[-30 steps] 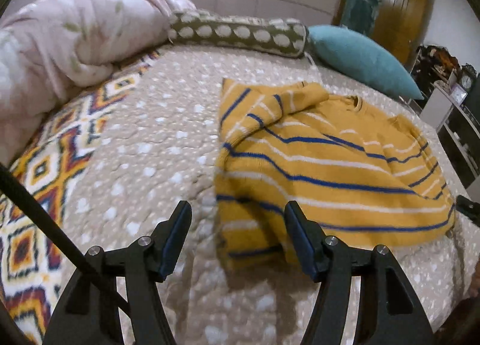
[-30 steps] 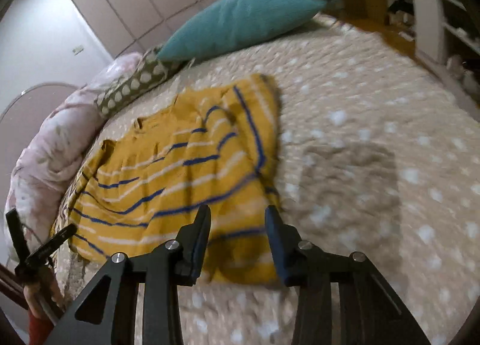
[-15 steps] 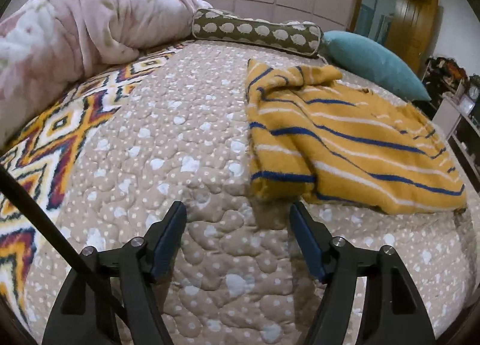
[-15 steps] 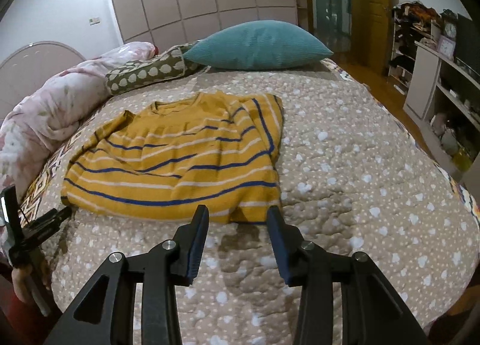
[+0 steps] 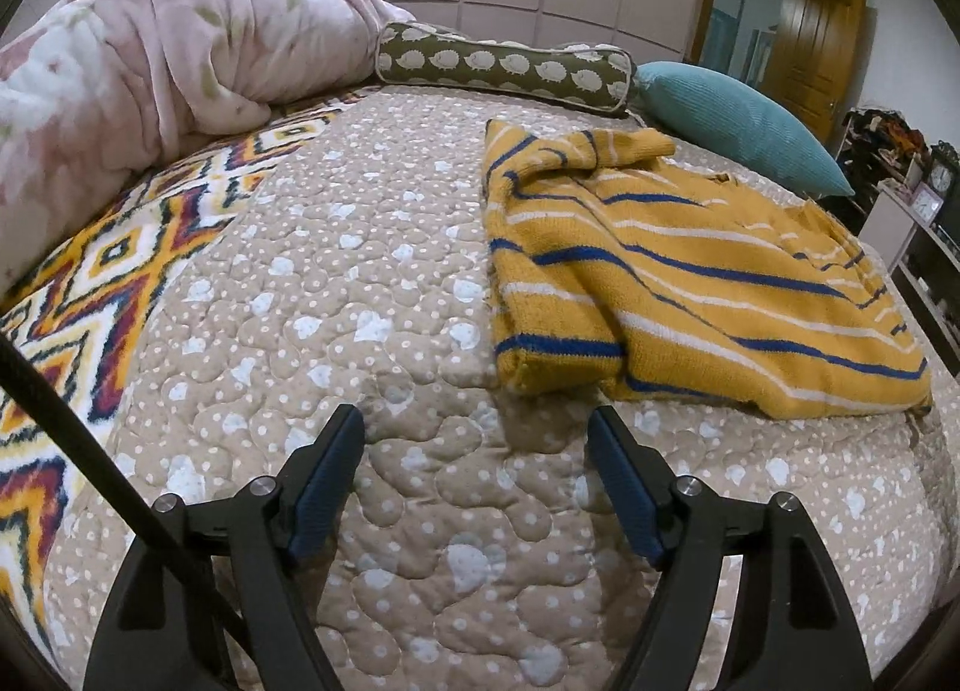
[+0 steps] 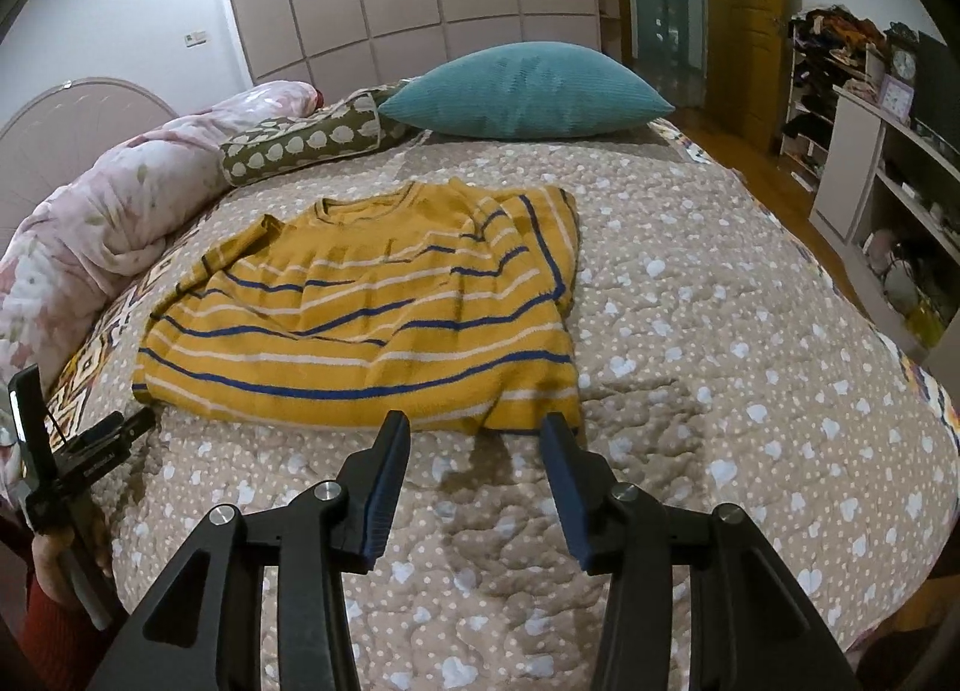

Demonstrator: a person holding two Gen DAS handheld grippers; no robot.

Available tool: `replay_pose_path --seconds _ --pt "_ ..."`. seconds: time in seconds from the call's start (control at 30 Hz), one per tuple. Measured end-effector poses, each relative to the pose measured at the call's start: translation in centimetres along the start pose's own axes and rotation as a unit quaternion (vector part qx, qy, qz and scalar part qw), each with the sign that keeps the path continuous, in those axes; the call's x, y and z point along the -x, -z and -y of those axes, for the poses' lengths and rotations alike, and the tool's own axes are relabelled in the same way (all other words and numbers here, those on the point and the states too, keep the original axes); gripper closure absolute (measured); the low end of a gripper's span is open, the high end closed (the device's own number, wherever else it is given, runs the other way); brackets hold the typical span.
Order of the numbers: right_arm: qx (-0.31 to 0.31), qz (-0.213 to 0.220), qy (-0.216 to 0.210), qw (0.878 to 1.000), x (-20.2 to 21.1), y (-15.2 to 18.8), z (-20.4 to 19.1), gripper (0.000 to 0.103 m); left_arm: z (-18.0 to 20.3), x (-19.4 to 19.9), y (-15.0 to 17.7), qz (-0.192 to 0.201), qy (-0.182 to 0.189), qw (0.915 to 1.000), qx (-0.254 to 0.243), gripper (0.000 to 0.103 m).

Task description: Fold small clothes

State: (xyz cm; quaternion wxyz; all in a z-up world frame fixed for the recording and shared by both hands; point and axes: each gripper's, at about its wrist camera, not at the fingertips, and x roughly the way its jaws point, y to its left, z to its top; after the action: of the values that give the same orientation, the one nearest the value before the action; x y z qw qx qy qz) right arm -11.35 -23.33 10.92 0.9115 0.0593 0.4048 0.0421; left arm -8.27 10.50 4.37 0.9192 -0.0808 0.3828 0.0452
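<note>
Both grippers hang spread and empty above the quilt (image 6: 690,331), and the sweater (image 6: 372,319) lies at twelve o'clock of the right gripper (image 6: 474,439), sleeves folded in. From the left gripper (image 5: 474,439) it's at one o'clock. Best bet now: pinch both hem corners evenly and carry them toward the collar, keeping the edges square.

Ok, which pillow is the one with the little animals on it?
Start at the big dotted beige quilt covering the bed and look to its far end. The animal pillow lies there between the pink blanket and the teal pillow. It alone is long, olive green and covered in white hedgehogs.
</note>
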Motion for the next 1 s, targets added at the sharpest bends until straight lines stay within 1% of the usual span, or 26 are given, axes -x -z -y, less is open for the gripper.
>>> replay_pose_path --seconds 0.33,0.57,0.63,0.67,0.7,0.83,0.93,1.0 --pt "-0.012 -0.006 0.002 1.000 -0.2 0.5 0.6 0.053 -0.1 0.1 0.1 0.002 0.002 1.0000 0.002 0.026" --pt "-0.017 -0.007 -0.001 1.000 -0.2 0.7 0.7 0.053 -0.4 0.4 -0.1 0.004 0.024 0.9996 0.017 0.025" --pt "-0.020 -0.011 -0.002 1.000 -0.4 1.0 0.8 0.053 -0.6 0.7 -0.3 -0.001 0.030 0.9994 0.017 0.028" --pt "-0.020 -0.012 -0.004 1.000 -0.5 1.1 0.8 0.053 -0.6 0.8 -0.5 -0.003 0.033 0.9993 0.015 0.031" --pt "-0.021 -0.013 -0.004 1.000 -0.6 1.2 0.8 0.053 -0.5 0.9 -0.8 -0.007 0.038 0.9992 0.010 0.032" --pt "-0.026 -0.013 -0.010 1.000 -1.5 1.6 0.8 0.053 -0.1 1.1 -2.2 0.000 0.047 0.9989 -0.003 0.032" --pt "-0.026 -0.024 -0.014 0.999 -2.6 1.9 0.6 0.053 0.7 -0.1 -3.6 -0.014 0.068 0.9975 -0.011 0.032" --pt "-0.021 -0.026 -0.016 0.999 -3.0 2.0 0.1 0.053 1.4 -1.7 -4.5 -0.031 0.074 0.9966 -0.017 0.034"
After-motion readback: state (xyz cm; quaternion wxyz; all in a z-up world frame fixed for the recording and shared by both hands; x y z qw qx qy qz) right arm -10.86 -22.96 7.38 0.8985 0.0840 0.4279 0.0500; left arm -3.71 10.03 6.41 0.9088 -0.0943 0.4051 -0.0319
